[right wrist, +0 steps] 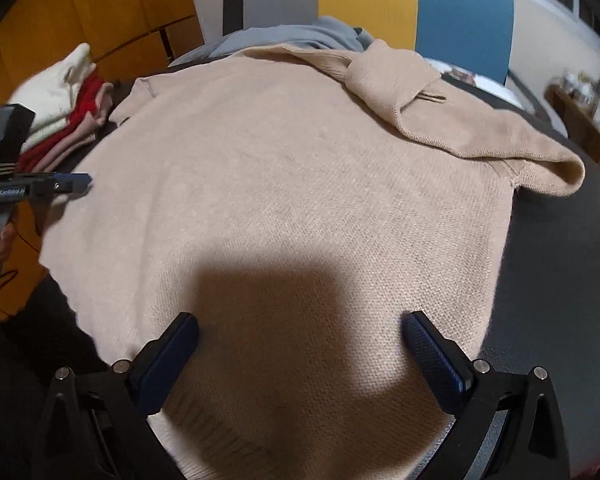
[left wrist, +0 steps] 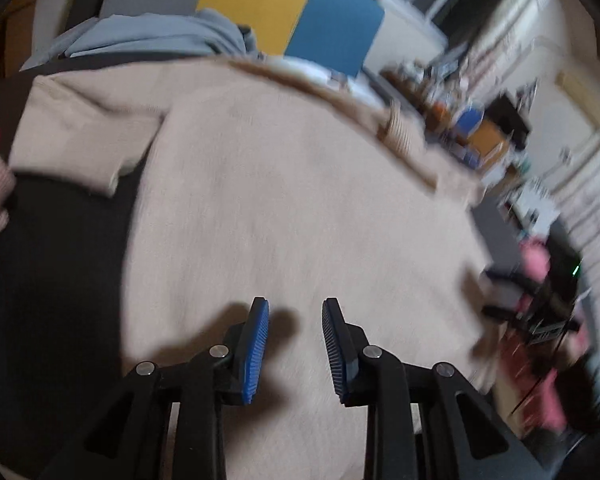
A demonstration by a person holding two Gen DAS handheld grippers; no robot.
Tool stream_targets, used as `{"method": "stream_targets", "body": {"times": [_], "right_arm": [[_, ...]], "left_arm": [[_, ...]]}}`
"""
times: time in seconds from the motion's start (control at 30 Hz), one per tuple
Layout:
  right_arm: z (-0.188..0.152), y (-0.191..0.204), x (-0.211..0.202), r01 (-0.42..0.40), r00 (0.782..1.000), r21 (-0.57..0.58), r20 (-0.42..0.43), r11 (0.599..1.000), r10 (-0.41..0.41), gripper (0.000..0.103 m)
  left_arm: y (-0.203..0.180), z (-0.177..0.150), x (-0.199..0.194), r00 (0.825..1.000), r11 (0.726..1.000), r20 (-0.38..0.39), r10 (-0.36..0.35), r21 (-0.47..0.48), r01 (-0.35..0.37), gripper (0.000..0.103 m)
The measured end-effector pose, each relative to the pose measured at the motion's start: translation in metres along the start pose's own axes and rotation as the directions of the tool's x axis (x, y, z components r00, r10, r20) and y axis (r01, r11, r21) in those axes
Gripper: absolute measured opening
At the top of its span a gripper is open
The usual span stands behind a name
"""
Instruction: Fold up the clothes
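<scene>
Over sweater (right wrist: 284, 184), both tools gape empty

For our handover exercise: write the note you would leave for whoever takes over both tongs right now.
Left tongs: open, holding nothing, over the beige sweater.
Right tongs: open wide, empty, above the sweater's near hem.
Sweater lies spread on the dark table; one sleeve is already folded across the top, the other sleeve still lies out to the side.
Folded pile sits at the far left; a grey garment waits behind.
Left: fold the other sleeve in, fold the body, stack it.
</scene>
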State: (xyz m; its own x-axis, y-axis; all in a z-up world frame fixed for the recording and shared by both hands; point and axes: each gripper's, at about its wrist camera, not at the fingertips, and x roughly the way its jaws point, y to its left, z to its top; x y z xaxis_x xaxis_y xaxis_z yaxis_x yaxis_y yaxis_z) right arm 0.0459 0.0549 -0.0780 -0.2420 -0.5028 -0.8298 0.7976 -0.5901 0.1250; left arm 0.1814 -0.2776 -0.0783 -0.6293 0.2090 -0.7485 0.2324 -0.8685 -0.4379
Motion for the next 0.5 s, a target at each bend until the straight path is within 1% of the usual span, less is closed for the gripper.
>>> {"method": "stream_targets", "body": {"times": [0.03,0.07,0.1,0.13,0.2,0.27,0.33,0.4,0.43,0.47,0.5], "right_arm": [[0.006,-0.008,-0.008,-0.024,1.000,0.040,0.012,0.999,0.023,0.103],[0.021,-0.019,-0.010,-0.029,0.998,0.068,0.061,0.997,0.025,0.103],[0.036,-0.031,-0.011,-0.034,0.993,0.095,0.112,0.995,0.023,0.103],[0.048,-0.040,-0.018,-0.029,0.986,0.118,0.168,0.993,0.009,0.103],[0.072,-0.055,-0.023,-0.007,0.969,0.153,0.245,0.988,-0.031,0.103],[0.098,-0.068,-0.010,-0.013,0.965,0.166,0.261,0.986,-0.031,0.103],[0.125,-0.080,0.005,-0.020,0.961,0.178,0.274,0.984,-0.030,0.101],[0.139,-0.083,0.026,-0.001,0.972,0.178,0.229,0.984,-0.041,0.092],[0.147,-0.084,0.036,0.009,0.978,0.178,0.206,0.984,-0.047,0.083],[0.154,-0.086,0.051,0.003,0.983,0.179,0.178,0.984,-0.035,0.071],[0.164,-0.087,0.069,0.015,0.990,0.174,0.137,0.985,-0.040,0.063]], "left_arm": [[-0.001,0.012,0.003,1.000,1.000,0.016,-0.019,-0.012,0.020,0.028],[-0.003,0.024,0.006,0.999,0.999,0.031,-0.032,-0.018,0.033,0.028],[-0.009,0.034,0.011,0.999,1.000,0.046,-0.023,-0.006,0.024,0.028],[-0.015,0.043,0.016,0.998,1.000,0.058,-0.017,0.008,0.016,0.028],[-0.029,0.055,0.029,0.998,0.999,0.064,-0.017,0.045,0.015,0.029],[-0.042,0.059,0.042,0.998,0.997,0.059,-0.022,0.073,0.018,0.029],[-0.049,0.055,0.052,0.999,0.995,0.040,-0.019,0.097,0.015,0.029],[-0.052,0.051,0.065,1.000,0.994,0.016,-0.007,0.111,0.006,0.029],[-0.052,0.047,0.068,1.000,0.994,0.002,-0.008,0.109,0.007,0.029],[-0.049,0.043,0.074,1.000,0.995,-0.023,-0.006,0.100,0.008,0.029],[-0.045,0.038,0.076,0.999,0.996,-0.040,-0.001,0.088,0.005,0.029]]}}
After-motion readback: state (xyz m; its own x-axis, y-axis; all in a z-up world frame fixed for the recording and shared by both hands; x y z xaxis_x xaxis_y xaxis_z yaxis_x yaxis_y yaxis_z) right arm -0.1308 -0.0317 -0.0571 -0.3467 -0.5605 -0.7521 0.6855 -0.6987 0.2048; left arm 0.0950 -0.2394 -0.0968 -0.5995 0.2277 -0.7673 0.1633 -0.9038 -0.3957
